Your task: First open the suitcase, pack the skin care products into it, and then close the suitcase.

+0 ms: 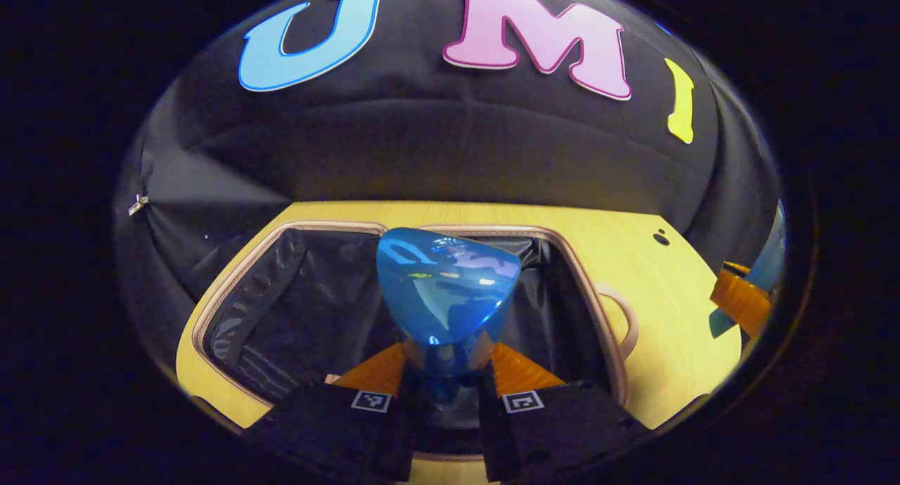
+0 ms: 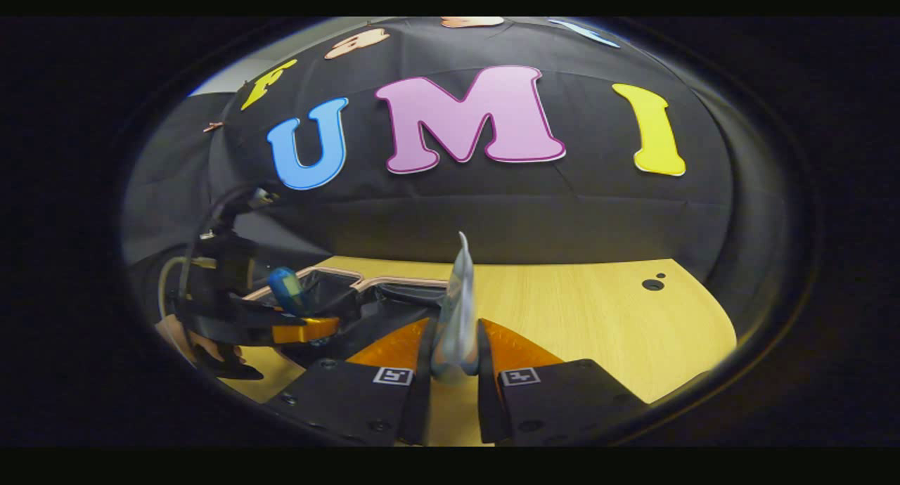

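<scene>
The left gripper (image 1: 446, 372) has its jaws closed on the neck of a blue bottle (image 1: 446, 288), which stands up between them above the open suitcase (image 1: 239, 288). The suitcase lies on the wooden tabletop (image 1: 675, 330), its dark lining exposed. The right gripper (image 2: 453, 362) clamps a thin silvery sachet (image 2: 458, 309) upright over bare tabletop, right of the suitcase.

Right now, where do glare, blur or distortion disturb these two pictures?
Left gripper view: bright reflections lie on the blue tube, and the fisheye bends the suitcase rim and the table edge. Right gripper view: the silver tube looks slightly soft.
</scene>
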The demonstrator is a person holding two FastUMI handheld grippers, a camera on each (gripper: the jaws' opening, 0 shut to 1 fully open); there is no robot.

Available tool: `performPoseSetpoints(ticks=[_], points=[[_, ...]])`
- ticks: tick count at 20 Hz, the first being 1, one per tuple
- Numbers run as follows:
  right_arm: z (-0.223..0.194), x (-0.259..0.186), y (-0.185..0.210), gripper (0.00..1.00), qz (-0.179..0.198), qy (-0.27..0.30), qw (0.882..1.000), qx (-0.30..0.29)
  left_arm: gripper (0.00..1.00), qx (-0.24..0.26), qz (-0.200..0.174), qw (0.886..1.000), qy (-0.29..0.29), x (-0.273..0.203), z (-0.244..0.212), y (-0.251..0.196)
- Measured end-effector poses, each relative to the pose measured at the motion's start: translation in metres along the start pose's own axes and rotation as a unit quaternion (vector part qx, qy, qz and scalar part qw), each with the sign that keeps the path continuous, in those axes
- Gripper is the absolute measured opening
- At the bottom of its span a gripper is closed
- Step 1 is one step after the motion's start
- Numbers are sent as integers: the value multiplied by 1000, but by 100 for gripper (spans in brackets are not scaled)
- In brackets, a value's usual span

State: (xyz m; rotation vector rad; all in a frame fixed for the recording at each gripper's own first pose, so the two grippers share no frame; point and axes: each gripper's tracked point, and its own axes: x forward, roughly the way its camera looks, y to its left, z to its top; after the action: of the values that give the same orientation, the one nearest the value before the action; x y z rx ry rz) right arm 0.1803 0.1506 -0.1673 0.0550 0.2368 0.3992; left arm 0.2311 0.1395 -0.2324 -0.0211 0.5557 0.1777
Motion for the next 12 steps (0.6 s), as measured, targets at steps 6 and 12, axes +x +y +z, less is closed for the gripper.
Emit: performPoseSetpoints(ticks=[6, 12], points=[[-8, -23, -2, 30, -7, 1, 1000, -9, 46, 5, -14, 996, 89, 14, -20, -8], [2, -50, -17, 30, -26, 5, 1000, 3, 39, 26, -15, 981, 193, 37, -42, -14]])
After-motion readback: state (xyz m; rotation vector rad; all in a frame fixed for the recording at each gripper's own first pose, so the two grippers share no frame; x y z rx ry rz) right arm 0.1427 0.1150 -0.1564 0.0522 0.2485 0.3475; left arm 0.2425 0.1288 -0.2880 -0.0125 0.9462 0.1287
